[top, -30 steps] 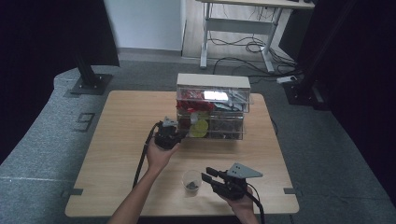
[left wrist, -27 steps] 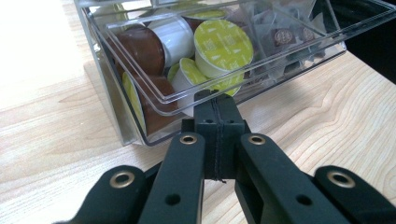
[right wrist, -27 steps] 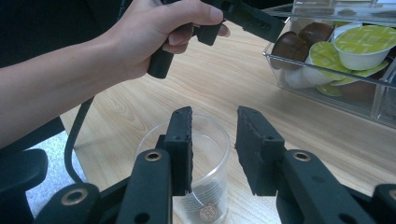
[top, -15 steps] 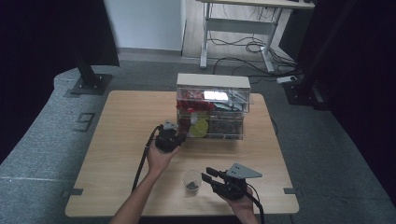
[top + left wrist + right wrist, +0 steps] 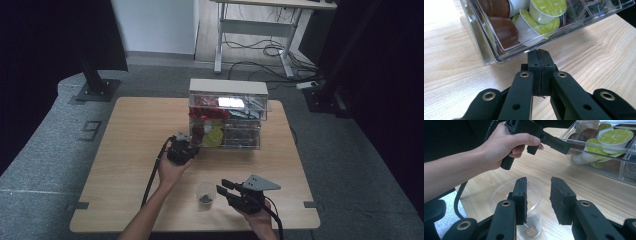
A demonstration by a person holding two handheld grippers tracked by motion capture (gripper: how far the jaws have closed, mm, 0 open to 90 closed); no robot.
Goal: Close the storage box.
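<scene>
A clear drawer organiser [image 5: 227, 87] stands at the back middle of the wooden table. Its lower left drawer [image 5: 489, 47] holds green-lidded capsules [image 5: 547, 7] and brown capsules [image 5: 504, 30]. My left gripper [image 5: 539, 53] is shut, its tips against that drawer's front bottom edge; whether a lip is pinched I cannot tell. In the high view the left gripper [image 5: 186, 140] sits just left of the organiser. A clear plastic cup [image 5: 499, 197] stands near the front edge with something small and dark at its bottom. My right gripper [image 5: 537, 180] is open just above the cup's rim, beside the cup [image 5: 205, 192].
The table [image 5: 130, 130] is bare wood to the left of the organiser. The person's left forearm [image 5: 150, 210] and the gripper cable cross the front left. The upper drawers [image 5: 250, 107] hold darker packets. A desk frame and cables lie on the floor beyond.
</scene>
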